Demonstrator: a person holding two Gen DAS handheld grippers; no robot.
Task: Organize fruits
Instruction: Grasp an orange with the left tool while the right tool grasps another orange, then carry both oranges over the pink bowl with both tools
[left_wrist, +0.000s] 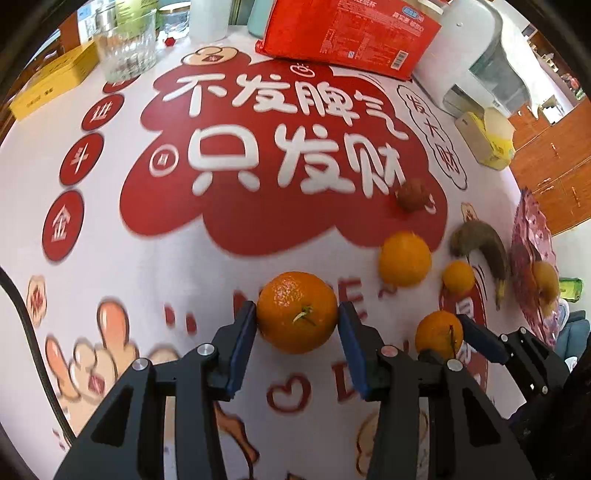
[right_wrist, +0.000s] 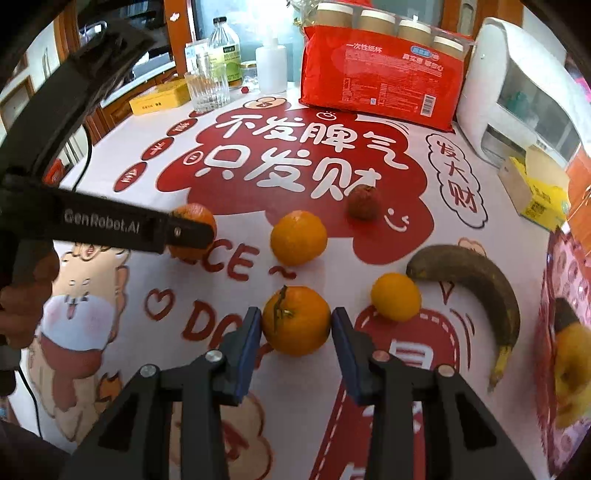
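Two tangerines gripped at once over the red-and-white tablecloth (right_wrist: 110, 155); left gripper (left_wrist: 297, 314) clenched on a stemmed tangerine (left_wrist: 297, 312), pads touching both flanks; right gripper (right_wrist: 296, 320) clamped likewise on a second tangerine (right_wrist: 296, 320), stem leaning up and to the left. Judged barely begun: only a yellow fruit (right_wrist: 570, 362), perhaps with a dark one beside it, seen on the pink patterned plate (right_wrist: 554, 280) at the table's right edge. Left loose on the cloth: a larger orange (right_wrist: 298, 238), a small orange (right_wrist: 396, 297), a reddish lychee-like fruit (right_wrist: 364, 203), and a blackened banana (right_wrist: 480, 284). Banana curved, long axis running from the blunt dark end near the small orange toward the near right, yellow stem tip pointing at the camera; plate just beside it.
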